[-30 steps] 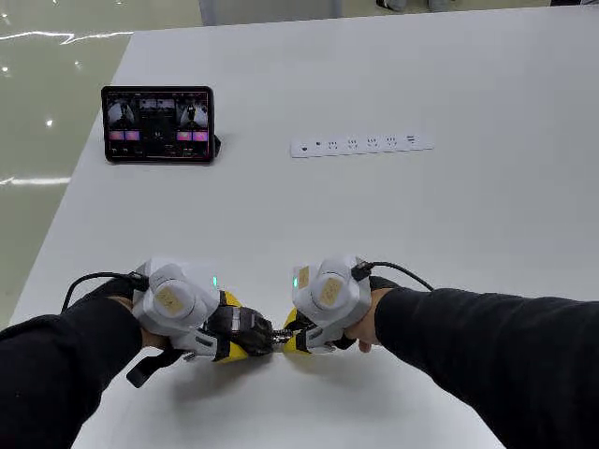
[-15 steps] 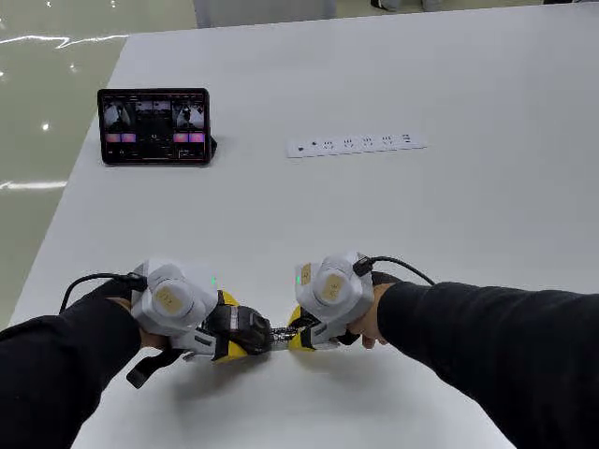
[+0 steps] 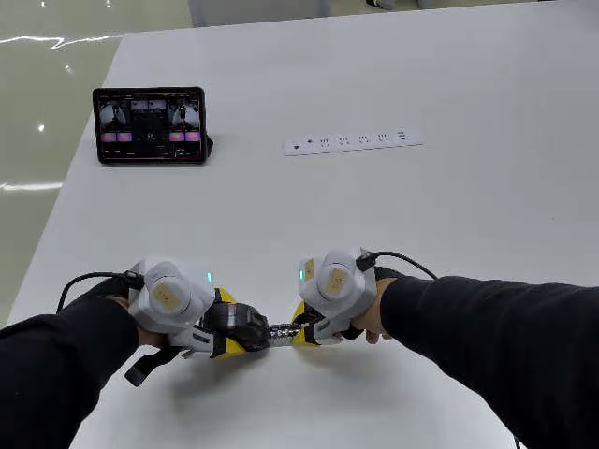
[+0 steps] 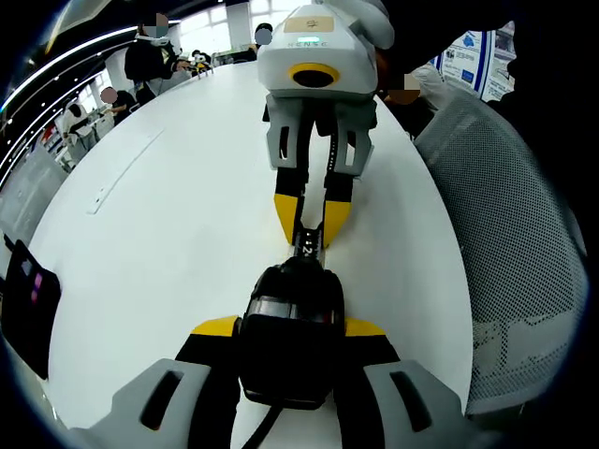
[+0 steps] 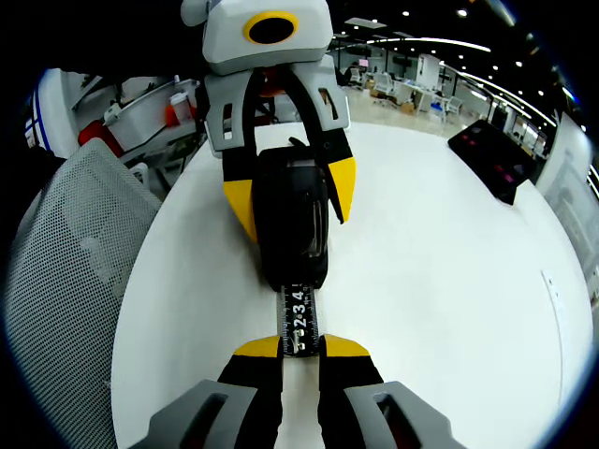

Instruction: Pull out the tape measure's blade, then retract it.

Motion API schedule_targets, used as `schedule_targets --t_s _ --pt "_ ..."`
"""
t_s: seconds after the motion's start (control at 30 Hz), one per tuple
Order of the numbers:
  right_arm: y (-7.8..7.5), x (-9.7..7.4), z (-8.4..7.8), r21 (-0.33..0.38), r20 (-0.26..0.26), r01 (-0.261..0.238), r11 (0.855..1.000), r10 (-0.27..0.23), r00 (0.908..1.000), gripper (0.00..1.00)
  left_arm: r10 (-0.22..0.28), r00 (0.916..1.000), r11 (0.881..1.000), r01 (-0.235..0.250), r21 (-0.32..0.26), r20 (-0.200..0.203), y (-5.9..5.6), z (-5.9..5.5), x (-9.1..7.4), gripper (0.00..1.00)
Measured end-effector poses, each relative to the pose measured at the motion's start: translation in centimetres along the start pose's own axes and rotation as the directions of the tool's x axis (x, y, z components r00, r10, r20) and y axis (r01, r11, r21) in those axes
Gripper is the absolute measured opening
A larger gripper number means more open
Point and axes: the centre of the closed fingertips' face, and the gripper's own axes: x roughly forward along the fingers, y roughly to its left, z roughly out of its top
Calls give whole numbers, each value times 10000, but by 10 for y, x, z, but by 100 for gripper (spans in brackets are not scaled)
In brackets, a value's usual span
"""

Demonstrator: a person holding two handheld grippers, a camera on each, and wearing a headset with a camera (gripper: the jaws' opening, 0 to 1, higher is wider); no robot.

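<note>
A black tape measure (image 3: 240, 325) sits near the table's front edge, with my left gripper (image 3: 220, 332) shut on its case (image 4: 290, 323). A short length of blade (image 5: 299, 321) with printed numbers sticks out of the case (image 5: 293, 224). My right gripper (image 5: 300, 348) is shut on the blade's tip. In the head view the blade (image 3: 282, 329) bridges the small gap between the case and my right gripper (image 3: 301, 332). The two grippers face each other, close together, low over the white table (image 3: 374, 234).
A tablet (image 3: 150, 124) with a lit screen stands at the back left. A white power strip (image 3: 351, 142) lies flat at the back centre. A mesh chair (image 4: 515, 253) stands beside the table's edge. Black cables trail from both grippers.
The gap between the grippers has widened a little, and a short stretch of blade now shows between the case and my right gripper. The head view has drifted slightly.
</note>
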Motion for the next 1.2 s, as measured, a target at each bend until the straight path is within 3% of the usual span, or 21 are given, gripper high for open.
schedule_targets --t_s 1.2 --pt "0 -12 -16 131 -120 45 9999 -43 9999 10 -59 9999 10000 59 64 -89 -1 0 0 34"
